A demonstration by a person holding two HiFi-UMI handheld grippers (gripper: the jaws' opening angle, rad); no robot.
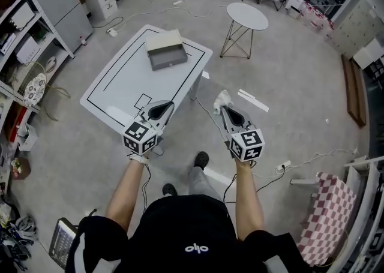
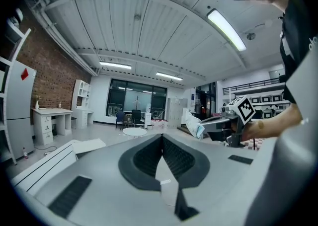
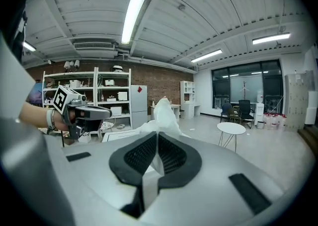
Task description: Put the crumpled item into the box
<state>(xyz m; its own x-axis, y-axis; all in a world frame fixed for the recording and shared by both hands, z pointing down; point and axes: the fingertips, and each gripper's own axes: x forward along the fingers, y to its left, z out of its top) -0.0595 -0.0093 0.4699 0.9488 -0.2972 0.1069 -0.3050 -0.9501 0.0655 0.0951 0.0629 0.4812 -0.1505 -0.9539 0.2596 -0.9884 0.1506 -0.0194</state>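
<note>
The right gripper (image 1: 225, 108) has its fingers pinching the crumpled item (image 1: 223, 97), a white wad sticking up past the tips, clear of the floor. The left gripper (image 1: 167, 107) has its fingers pressed together on nothing. Both hang short of the white surface (image 1: 114, 89). The open box (image 1: 166, 51) sits at that surface's far end, ahead and to the left of the held item. The left gripper is nearer the box, so the loaded right 1 likely needs a forward, leftward reach.
</note>
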